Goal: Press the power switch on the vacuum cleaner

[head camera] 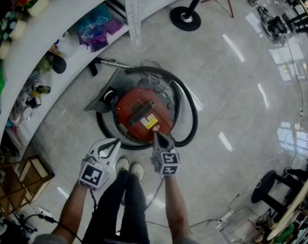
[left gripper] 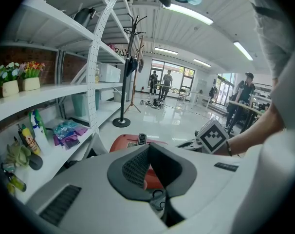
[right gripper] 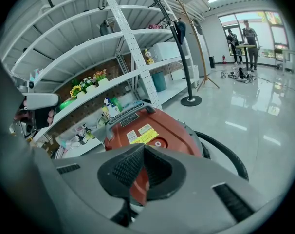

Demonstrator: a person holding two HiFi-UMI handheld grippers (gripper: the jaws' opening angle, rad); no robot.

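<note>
Standing over the vacuum cleaner point(head camera: 139, 111), I held my right hand-held gripper point(head camera: 157, 132) clenched and empty, its tip at the near edge of the vacuum cleaner's red top. The power switch point(right gripper: 158, 144), a round red button with a pale ring, lay just ahead of that tip and slightly to its right. I could not tell whether tip and button touched. My left hand-held gripper point(head camera: 112, 146) was also clenched on nothing, off the vacuum cleaner's near-left side and clear of it, so the right was plainly the nearer. The vacuum cleaner sat on the floor point(head camera: 235, 100), a round red drum with a black handle point(head camera: 142, 112) slanting across its top and a black hose point(head camera: 187, 105) looped around it. I judged a short push forward and down would do.
</note>
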